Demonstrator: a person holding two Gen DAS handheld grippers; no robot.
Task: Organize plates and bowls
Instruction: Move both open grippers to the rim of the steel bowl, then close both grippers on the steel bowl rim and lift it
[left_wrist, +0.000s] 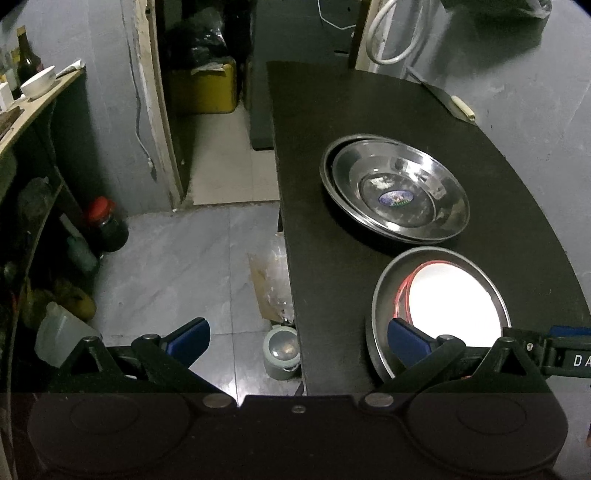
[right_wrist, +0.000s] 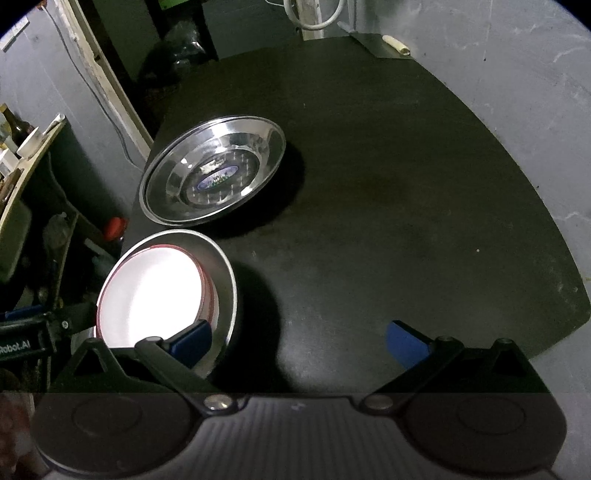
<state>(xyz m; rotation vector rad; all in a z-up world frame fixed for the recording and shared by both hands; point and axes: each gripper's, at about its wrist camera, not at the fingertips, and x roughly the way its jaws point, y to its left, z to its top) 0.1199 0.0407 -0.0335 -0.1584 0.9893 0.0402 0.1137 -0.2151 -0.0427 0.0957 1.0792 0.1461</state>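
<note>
Two nested steel plates (left_wrist: 395, 190) (right_wrist: 214, 170) lie on the dark table (left_wrist: 332, 258) (right_wrist: 369, 203), the top one with a blue sticker in its middle. Nearer me stands a steel bowl (left_wrist: 391, 284) (right_wrist: 225, 273) with white, red-rimmed plates (left_wrist: 454, 302) (right_wrist: 151, 295) inside it. My left gripper (left_wrist: 299, 339) is open over the table's left edge, its right finger above the bowl's near rim. My right gripper (right_wrist: 299, 341) is open too, its left finger over the bowl's right rim, nothing between the fingers.
A cleaver with a pale handle (left_wrist: 448, 101) (right_wrist: 384, 46) lies at the table's far end by the wall. Left of the table, the tiled floor holds a small pot (left_wrist: 282, 352), a red-capped jar (left_wrist: 105, 227) and a plastic jug (left_wrist: 61, 334). A shelf with a white bowl (left_wrist: 37, 83) stands far left.
</note>
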